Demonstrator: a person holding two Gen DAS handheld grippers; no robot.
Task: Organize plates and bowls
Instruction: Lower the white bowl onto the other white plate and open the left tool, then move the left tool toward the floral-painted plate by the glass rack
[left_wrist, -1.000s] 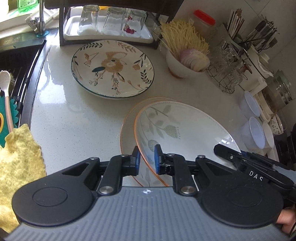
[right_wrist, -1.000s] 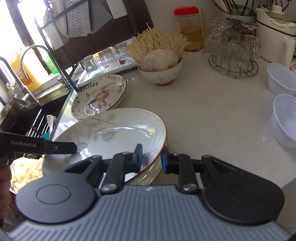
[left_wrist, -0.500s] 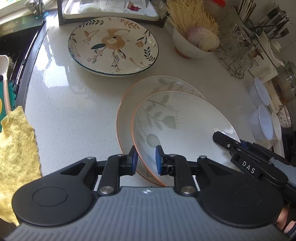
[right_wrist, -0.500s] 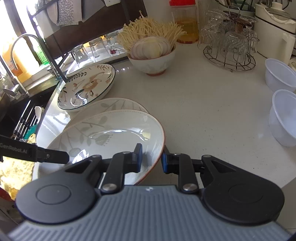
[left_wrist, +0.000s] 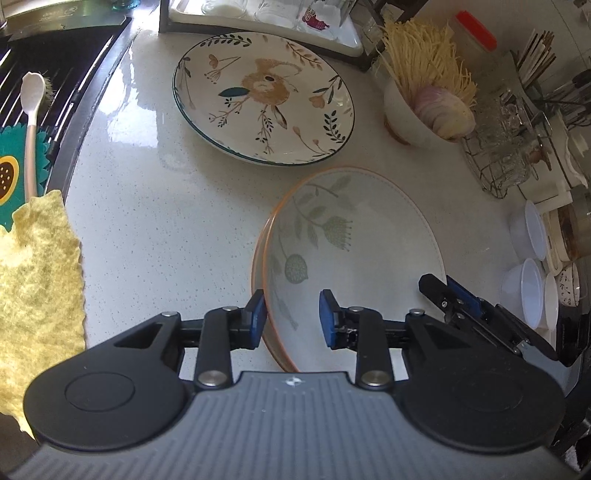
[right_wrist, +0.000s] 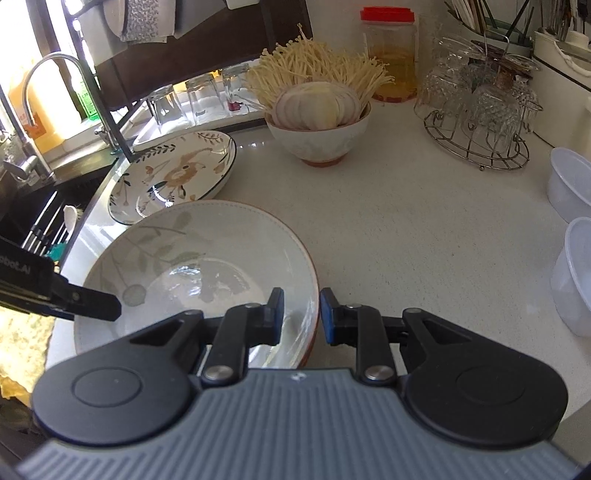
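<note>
My left gripper (left_wrist: 291, 314) is opening its jaws; the near rim of the leaf plate (left_wrist: 354, 254) stands between the blue pads, and there is a clear gap on the inner side, so they no longer press it. My right gripper (right_wrist: 301, 314) has its jaws closed on the opposite rim of the same leaf plate (right_wrist: 207, 258), one pad inside and one outside. This plate with the orange edge sits on another plate of the same kind, whose rim shows just under it on the left side. Both are on the white counter (left_wrist: 155, 221), toward its front edge. The rabbit plate (left_wrist: 264, 98) lies alone farther back, near the dish rack. A bowl of mushrooms (right_wrist: 317, 125) stands toward the back of the counter, well apart from the stack.
</note>
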